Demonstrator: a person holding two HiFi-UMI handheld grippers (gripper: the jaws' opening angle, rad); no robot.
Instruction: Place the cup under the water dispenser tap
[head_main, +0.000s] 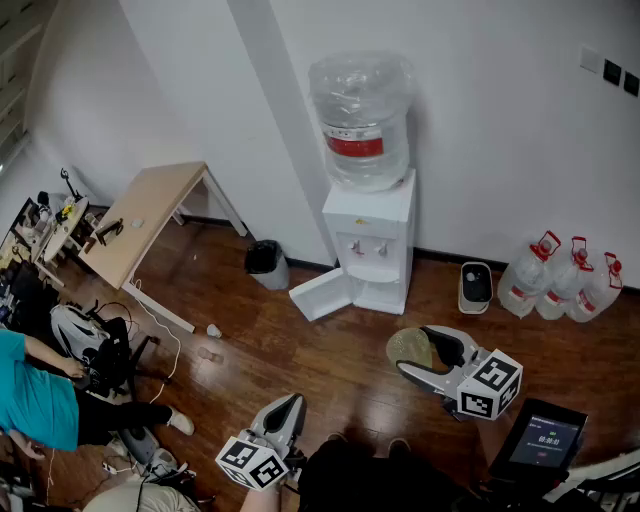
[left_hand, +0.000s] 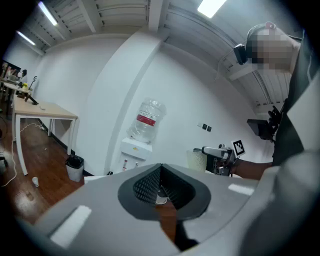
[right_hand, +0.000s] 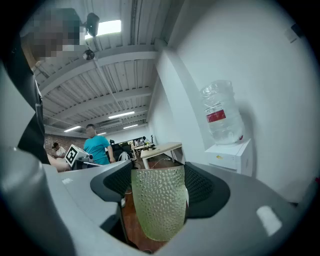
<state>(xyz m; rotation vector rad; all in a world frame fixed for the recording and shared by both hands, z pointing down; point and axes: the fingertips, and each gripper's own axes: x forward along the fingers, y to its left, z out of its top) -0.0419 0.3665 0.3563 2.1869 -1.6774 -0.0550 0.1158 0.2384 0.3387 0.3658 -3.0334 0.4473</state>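
A white water dispenser (head_main: 375, 240) with a clear bottle (head_main: 362, 120) on top stands against the far wall; its taps (head_main: 367, 247) sit over a recess. My right gripper (head_main: 428, 352) is held level over the wooden floor in front of it, shut on a pale green dimpled cup (head_main: 405, 347). In the right gripper view the cup (right_hand: 159, 205) fills the gap between the dark pads (right_hand: 205, 185), and the dispenser (right_hand: 232, 155) stands ahead at the right. My left gripper (head_main: 283, 415) hangs lower left, jaws together and empty, its pads (left_hand: 145, 185) meeting.
The dispenser's lower door (head_main: 322, 293) hangs open to the left. A black bin (head_main: 266, 262) and a tilted-looking wooden table (head_main: 140, 220) stand left. Spare water bottles (head_main: 565, 280) and a small white unit (head_main: 475, 287) are at the right. A person in teal (head_main: 35, 400) sits at the left.
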